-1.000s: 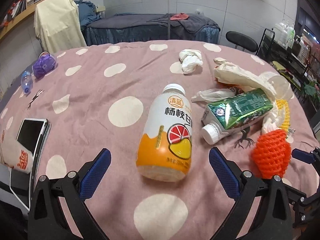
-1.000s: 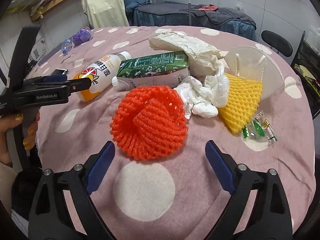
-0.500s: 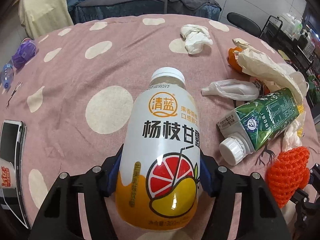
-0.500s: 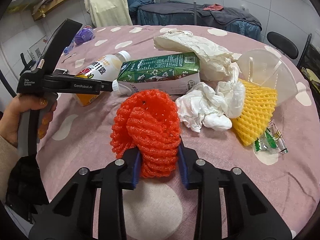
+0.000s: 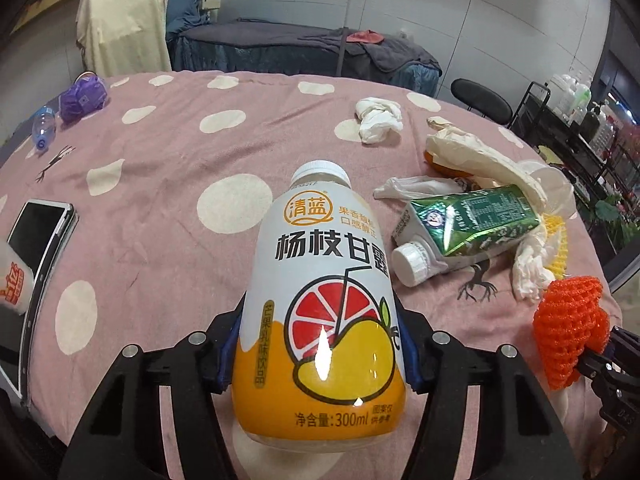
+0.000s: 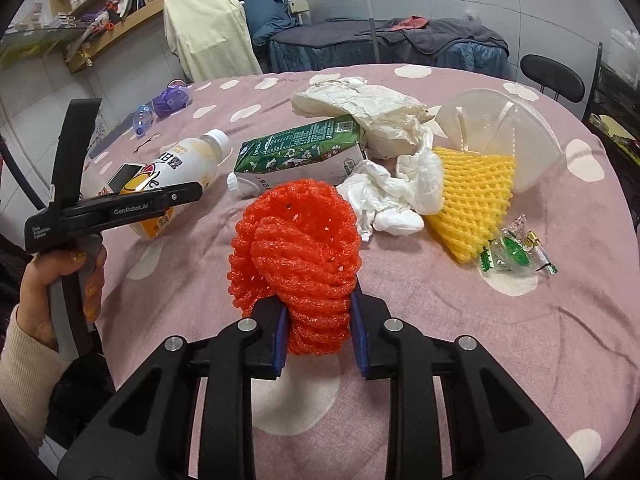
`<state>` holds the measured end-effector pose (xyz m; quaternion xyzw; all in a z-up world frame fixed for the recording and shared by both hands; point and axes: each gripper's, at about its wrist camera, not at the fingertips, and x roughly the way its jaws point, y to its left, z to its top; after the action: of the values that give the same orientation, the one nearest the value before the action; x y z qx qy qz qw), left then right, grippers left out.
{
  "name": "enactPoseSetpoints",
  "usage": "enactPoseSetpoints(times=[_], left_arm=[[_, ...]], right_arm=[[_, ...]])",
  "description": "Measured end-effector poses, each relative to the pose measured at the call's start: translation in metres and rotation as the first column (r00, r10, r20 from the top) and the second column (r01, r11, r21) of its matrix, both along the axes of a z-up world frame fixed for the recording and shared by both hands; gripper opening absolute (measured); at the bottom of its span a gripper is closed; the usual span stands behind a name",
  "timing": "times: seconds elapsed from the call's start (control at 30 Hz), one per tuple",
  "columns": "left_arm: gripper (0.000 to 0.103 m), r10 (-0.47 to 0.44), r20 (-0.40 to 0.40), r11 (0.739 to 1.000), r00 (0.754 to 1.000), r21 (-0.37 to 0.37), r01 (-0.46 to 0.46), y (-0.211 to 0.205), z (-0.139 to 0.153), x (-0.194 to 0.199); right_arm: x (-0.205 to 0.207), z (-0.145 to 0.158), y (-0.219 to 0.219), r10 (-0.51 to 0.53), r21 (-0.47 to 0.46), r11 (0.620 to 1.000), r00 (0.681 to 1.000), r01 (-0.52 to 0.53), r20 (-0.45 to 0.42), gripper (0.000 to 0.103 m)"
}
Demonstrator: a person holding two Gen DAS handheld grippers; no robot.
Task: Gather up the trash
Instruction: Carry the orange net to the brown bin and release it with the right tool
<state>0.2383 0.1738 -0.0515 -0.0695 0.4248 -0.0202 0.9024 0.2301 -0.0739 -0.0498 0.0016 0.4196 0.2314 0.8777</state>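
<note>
My left gripper (image 5: 320,354) is shut on a white and orange juice bottle (image 5: 324,300) and holds it tilted just above the pink dotted tablecloth (image 5: 160,184). My right gripper (image 6: 318,332) is shut on a red foam fruit net (image 6: 296,248), lifted off the cloth. The bottle also shows in the right wrist view (image 6: 176,176), and the red net in the left wrist view (image 5: 568,328). On the cloth lie a green carton (image 6: 296,152), a crumpled paper bag (image 6: 360,104), white tissues (image 6: 392,196), a yellow foam net (image 6: 472,192) and candy wrappers (image 6: 516,252).
A phone (image 5: 36,236) lies at the left edge of the table. A purple bag (image 5: 82,98) and a small blue bottle (image 5: 42,128) lie at the far left. A knotted white tissue (image 5: 378,118) lies further back. A clear plastic lid (image 6: 504,128) stands by the yellow net.
Both grippers closed, the left on the juice bottle and the right on the red foam net. Both things have since been raised off the cloth.
</note>
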Motion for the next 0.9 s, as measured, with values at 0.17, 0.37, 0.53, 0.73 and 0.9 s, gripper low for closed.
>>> enactPoseSetpoints(times=[0.17, 0.37, 0.53, 0.73, 0.9], left_arm=[[0.06, 0.011, 0.078, 0.999, 0.997, -0.038, -0.008, -0.016, 0.014, -0.036], [0.06, 0.01, 0.168, 0.998, 0.986, -0.059, 0.0, -0.05, 0.032, -0.076], [0.06, -0.031, 0.208, 0.997, 0.978, -0.065, 0.045, -0.087, 0.039, -0.093], [0.06, -0.113, 0.26, 0.99, 0.959, -0.058, 0.132, -0.139, 0.046, -0.103], [0.06, -0.2, 0.289, 0.97, 0.936, -0.078, 0.231, -0.182, 0.054, -0.105]], right_arm=[[-0.016, 0.009, -0.021, -0.024, 0.018, 1.0, 0.999, 0.023, 0.038, 0.026], [-0.038, 0.019, -0.06, -0.081, 0.072, 0.994, 0.995, 0.077, 0.058, 0.026], [-0.056, 0.024, -0.105, -0.163, 0.095, 0.983, 0.982, 0.154, 0.091, 0.026], [-0.077, 0.03, -0.177, -0.316, 0.12, 0.946, 0.941, 0.302, 0.119, 0.026], [-0.092, 0.026, -0.246, -0.476, 0.112, 0.879, 0.871, 0.464, 0.124, 0.026]])
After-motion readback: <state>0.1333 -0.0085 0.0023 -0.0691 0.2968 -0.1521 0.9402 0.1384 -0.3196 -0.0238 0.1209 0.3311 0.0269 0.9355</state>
